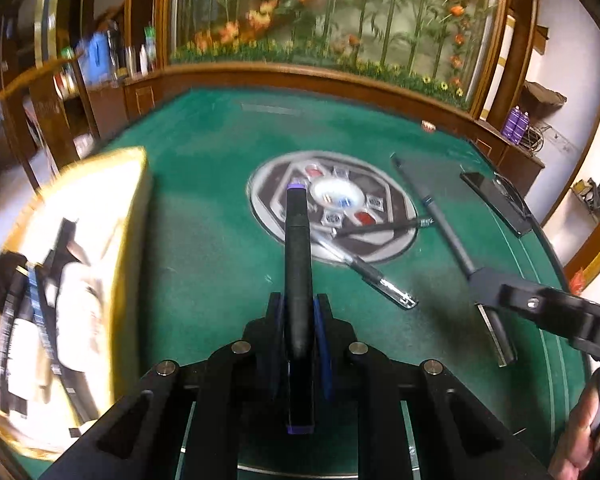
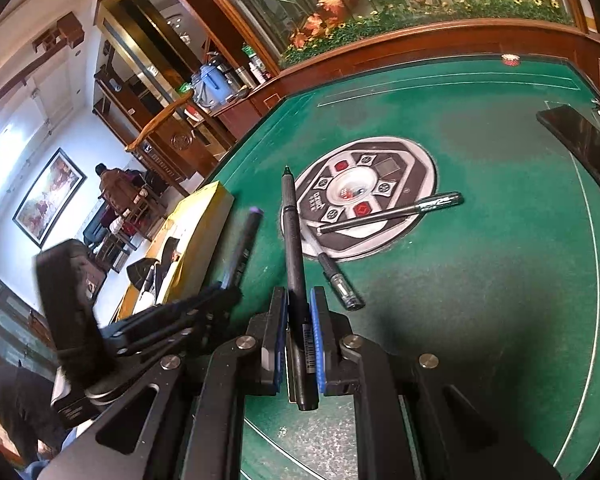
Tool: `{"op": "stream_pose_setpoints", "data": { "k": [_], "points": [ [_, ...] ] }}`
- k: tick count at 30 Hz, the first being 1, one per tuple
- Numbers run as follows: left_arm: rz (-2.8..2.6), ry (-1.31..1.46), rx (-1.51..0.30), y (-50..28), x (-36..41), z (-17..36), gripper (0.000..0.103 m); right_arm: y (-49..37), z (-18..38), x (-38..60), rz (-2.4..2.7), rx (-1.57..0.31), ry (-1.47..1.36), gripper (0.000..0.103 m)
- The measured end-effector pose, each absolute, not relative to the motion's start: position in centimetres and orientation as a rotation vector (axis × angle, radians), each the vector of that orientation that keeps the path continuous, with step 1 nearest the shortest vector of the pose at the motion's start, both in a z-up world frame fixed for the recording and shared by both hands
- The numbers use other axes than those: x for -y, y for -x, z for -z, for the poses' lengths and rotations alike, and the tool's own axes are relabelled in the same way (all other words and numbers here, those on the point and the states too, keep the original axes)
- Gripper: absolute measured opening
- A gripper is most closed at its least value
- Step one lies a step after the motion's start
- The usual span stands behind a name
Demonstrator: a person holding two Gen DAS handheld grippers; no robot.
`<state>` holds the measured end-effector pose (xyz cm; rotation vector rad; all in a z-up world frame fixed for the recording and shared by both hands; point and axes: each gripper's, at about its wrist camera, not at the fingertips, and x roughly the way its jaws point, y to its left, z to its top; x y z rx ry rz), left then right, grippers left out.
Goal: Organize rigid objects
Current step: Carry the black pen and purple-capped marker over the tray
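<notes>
Green felt covers the counter (image 1: pixel 204 208) around its round grey centre panel (image 2: pixel 416 160). Left gripper (image 1: pixel 299 312) fingers clamp a purple-capped black marker (image 1: pixel 297 248) over that panel's near-left edge; right gripper (image 2: pixel 299 312) fingers clamp a slim black pen (image 2: pixel 292 240) just left of it.

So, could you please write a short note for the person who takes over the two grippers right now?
Left gripper: shut on a purple-capped marker, lifted off the table.
Right gripper: shut on a black pen.
Yellow box at the table's left already holds some dark items; they are too blurred to name.
Still on the green table: a clear-capped pen and a thin dark pen over the centre panel. A phone lies at the far right.
Left to do, probably: put both held pens in the box, then collect the two loose ones.
</notes>
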<state>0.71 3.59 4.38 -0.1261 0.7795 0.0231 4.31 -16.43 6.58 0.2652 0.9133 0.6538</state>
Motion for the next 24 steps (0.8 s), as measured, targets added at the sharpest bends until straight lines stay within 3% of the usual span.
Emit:
{"op": "stream_pose_setpoints", "data": {
  "k": [24],
  "points": [
    [-0.170,-0.030,-0.563,5.1,-5.2,-6.6,0.015,-1.4,-6.6,13.0,-0.708,-0.858,-0.247,0.011]
  ]
}}
